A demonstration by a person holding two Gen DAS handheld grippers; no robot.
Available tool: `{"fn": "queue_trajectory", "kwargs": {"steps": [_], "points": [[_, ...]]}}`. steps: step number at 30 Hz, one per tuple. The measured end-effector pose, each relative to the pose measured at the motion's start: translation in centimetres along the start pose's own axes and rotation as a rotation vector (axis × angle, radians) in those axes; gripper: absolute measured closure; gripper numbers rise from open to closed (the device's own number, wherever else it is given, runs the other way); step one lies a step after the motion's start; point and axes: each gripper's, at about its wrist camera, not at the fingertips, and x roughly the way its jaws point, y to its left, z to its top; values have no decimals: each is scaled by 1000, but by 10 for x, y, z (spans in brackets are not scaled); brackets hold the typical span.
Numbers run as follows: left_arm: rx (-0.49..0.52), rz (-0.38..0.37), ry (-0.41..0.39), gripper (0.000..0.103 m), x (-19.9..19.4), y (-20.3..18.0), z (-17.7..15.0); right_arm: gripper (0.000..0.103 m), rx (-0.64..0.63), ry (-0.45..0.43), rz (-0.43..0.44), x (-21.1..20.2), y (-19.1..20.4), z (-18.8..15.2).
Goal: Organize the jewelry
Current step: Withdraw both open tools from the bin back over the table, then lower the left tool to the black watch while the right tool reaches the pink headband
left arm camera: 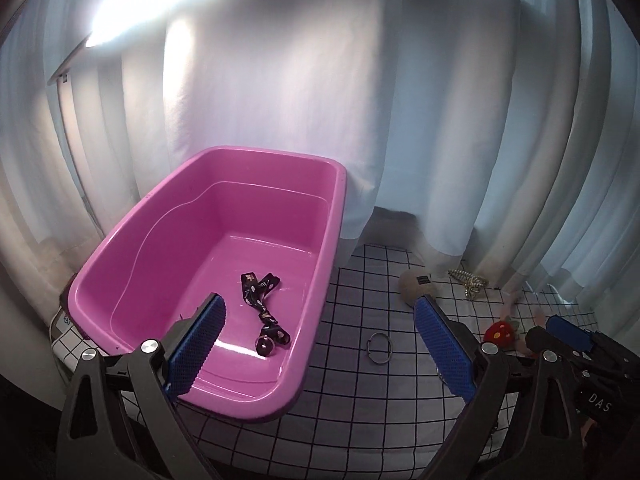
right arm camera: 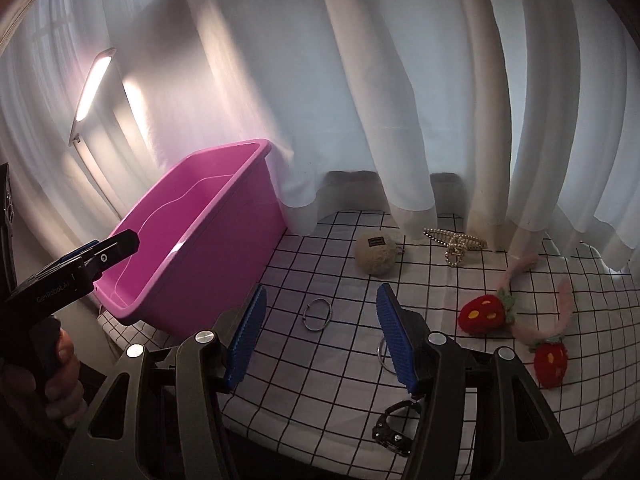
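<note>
A pink plastic tub (left arm camera: 132,248) stands on the left of the checked cloth, with a black strap with metal clips (left arm camera: 260,308) lying on its floor. My left gripper (left arm camera: 320,344) hovers open over the tub's near right wall, holding nothing. My right gripper (right arm camera: 320,332) is open and holds nothing, above a metal ring (right arm camera: 317,314) on the cloth. A second ring (right arm camera: 381,354) peeks out from behind its right finger. A black watch (right arm camera: 394,428) lies below that finger. The ring (left arm camera: 379,348) also shows in the left wrist view.
A beige pom-pom (right arm camera: 376,254), a pearl hair claw (right arm camera: 456,244) and a pink headband with red strawberries (right arm camera: 484,312) lie toward the back right. White curtains hang behind the table. A lit lamp (right arm camera: 92,88) stands at the left. A hand (right arm camera: 60,380) holds the left gripper (right arm camera: 100,256).
</note>
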Motion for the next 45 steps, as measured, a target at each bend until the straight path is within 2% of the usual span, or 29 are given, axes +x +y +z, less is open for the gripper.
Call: {"fn": "queue_trajectory", "kwargs": {"steps": [4, 9, 12, 18, 22, 27, 32, 36, 40, 45], "points": [[35, -59, 37, 9, 3, -45, -16, 48, 63, 8, -87, -21, -62, -17], [57, -82, 118, 9, 16, -96, -45, 48, 96, 35, -153, -33, -126, -32], [51, -80, 178, 9, 30, -119, -63, 48, 82, 60, -164, -32, -155, -38], [38, -27, 254, 9, 50, -150, -101, 48, 22, 110, -137, -10, -195, -44], [41, 1, 313, 9, 67, -167, -128, 48, -16, 128, -86, 8, -214, -45], [58, 37, 318, 9, 82, -189, -157, 48, -86, 149, -40, 32, -228, -43], [26, 89, 323, 9, 98, -194, -174, 48, -157, 186, -5, 60, -238, -46], [9, 102, 338, 9, 105, -198, -187, 48, -277, 222, -2, 79, -239, -50], [7, 115, 313, 9, 107, -205, -195, 48, -373, 257, -1, 94, -241, -54], [47, 129, 254, 9, 104, -212, -197, 48, -415, 287, 29, 107, -245, -56]]}}
